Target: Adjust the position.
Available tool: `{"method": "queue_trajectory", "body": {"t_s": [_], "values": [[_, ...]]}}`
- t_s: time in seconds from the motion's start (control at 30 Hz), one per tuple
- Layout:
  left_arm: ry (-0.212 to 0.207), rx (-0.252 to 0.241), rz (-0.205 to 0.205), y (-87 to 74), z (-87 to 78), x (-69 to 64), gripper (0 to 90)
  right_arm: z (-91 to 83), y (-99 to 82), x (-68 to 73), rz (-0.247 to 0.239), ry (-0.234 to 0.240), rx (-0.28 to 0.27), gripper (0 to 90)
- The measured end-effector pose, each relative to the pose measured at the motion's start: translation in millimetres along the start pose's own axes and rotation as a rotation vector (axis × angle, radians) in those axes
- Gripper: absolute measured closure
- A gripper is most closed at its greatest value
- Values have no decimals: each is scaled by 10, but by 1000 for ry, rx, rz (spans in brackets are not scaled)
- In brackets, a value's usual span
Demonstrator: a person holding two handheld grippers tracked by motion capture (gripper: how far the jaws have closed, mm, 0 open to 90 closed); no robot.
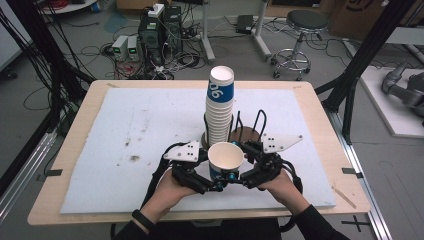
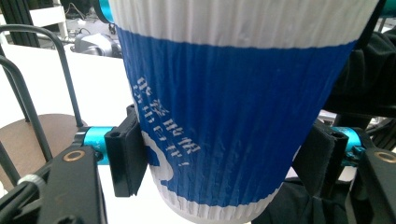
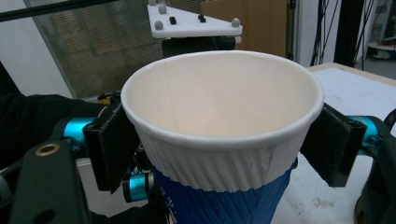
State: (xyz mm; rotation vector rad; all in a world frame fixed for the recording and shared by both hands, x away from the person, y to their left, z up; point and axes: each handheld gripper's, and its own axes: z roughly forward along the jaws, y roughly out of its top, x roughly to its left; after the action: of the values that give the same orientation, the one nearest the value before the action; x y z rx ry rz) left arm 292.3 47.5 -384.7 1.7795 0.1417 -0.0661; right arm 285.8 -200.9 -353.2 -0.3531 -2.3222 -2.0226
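Cup (image 1: pixel 226 159): a single ribbed paper cup, white at the rim and blue below, is held upright in the air near the front edge of the desk (image 1: pixel 100 200), just in front of a tall stack (image 1: pixel 220 107) of like cups that stands in a wire holder (image 1: pixel 250 131) on a round brown base. The left gripper (image 1: pixel 212 186) is closed on the lower blue part of the wall, its pads pressed against both sides as seen in the left gripper view (image 2: pixel 219 163). The right gripper (image 1: pixel 239 179) is set higher, around the white band under the rim (image 3: pixel 224 154); its pads sit at or just beside the wall, and whether they press cannot be told. The cup is judged very light and empty, with a thin wall that gives easily; the ribbing should lend some friction, so little force is needed. The rolled rim and the base are the stiffest places, and a hold near either is advised, since a hard squeeze at mid-height would probably dent it.
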Motion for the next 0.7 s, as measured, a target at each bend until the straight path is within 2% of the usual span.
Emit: {"method": "queue_trajectory", "body": {"t_s": [0.33,0.5,0.7], "values": [[6,-4,-11,19,-9,-9,280,-3,-1,2,-11,-1,-18,241],[17,-34,-31,49,-10,-24,241,-1,-2,7,-21,-12,-16,242],[21,-51,-27,81,-26,-37,238,30,-13,17,-27,-8,-13,241]]}}
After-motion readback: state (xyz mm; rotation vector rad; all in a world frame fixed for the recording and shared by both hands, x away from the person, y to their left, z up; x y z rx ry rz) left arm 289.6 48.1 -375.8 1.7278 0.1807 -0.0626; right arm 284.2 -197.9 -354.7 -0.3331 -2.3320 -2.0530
